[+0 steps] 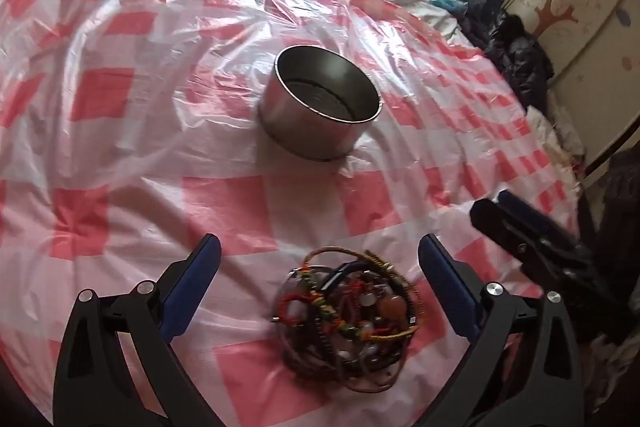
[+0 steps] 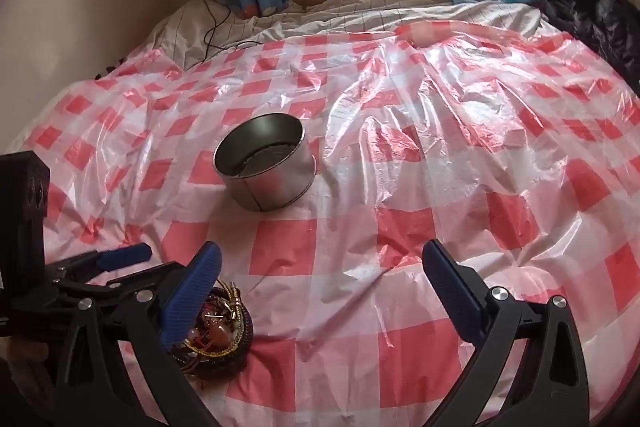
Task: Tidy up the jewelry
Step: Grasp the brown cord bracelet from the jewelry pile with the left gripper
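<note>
The left gripper [image 1: 319, 251] holds its fingers wide apart and empty, just above the jewelry pile [image 1: 346, 315], and the right gripper [image 2: 322, 261] is also spread, beside the pile. The pile lies on the bed's checkered sheet [image 1: 224, 203], nearer than the metal tin [image 1: 320, 107]. I judge the first pick is starting; next, the left fingers must lower around one piece and close.

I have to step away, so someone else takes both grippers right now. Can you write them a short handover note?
Left gripper: open, holding nothing, jaws either side of the jewelry pile without touching it.
Right gripper: open, holding nothing, over the checkered plastic sheet just right of the pile.
Metal tin: upright, farther back on the sheet; no jewelry visible inside.
Done: nothing moved into the tin yet, as far as it shows.
Left: pick pieces out of the tangled pile, probably into the tin.
</note>
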The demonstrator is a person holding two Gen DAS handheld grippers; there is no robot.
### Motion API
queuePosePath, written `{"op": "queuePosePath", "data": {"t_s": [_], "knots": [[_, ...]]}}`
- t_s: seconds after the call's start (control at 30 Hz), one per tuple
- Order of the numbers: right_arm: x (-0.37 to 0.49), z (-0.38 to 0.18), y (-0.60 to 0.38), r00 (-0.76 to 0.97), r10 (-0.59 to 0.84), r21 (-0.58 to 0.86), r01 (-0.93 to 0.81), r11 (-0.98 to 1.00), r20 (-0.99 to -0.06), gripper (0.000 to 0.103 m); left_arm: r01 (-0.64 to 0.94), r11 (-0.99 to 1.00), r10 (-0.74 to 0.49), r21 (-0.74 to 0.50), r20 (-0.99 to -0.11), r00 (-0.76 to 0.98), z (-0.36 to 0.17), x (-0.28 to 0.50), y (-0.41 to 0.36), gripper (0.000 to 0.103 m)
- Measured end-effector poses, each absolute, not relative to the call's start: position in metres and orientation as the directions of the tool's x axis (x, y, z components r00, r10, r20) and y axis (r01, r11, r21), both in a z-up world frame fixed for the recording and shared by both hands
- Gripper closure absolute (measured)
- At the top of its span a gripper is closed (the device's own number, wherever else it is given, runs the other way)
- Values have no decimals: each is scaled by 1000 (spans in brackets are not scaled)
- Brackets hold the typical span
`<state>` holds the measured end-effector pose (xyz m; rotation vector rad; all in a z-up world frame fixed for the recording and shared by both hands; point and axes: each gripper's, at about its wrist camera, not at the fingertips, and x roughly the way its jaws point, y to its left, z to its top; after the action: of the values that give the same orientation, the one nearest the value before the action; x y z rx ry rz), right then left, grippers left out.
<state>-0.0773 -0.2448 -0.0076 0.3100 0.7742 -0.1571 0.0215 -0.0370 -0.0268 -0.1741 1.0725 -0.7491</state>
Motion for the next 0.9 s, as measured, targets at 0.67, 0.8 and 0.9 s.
{"op": "queuePosePath", "data": {"t_s": [0.67, 0.8, 0.9], "knots": [[-78, -7, -257, 715, 7, 294, 278, 914, -699, 6, 399, 661, -705, -635, -708, 42, -56, 27, -54, 83], [-77, -10, -261, 709, 19, 304, 279, 911, -705, 6, 408, 663, -705, -628, -707, 56, -52, 27, -48, 95], [-77, -11, -261, 705, 24, 310, 280, 909, -709, 6, 398, 660, -715, -637, -695, 74, -49, 28, -41, 96]]}}
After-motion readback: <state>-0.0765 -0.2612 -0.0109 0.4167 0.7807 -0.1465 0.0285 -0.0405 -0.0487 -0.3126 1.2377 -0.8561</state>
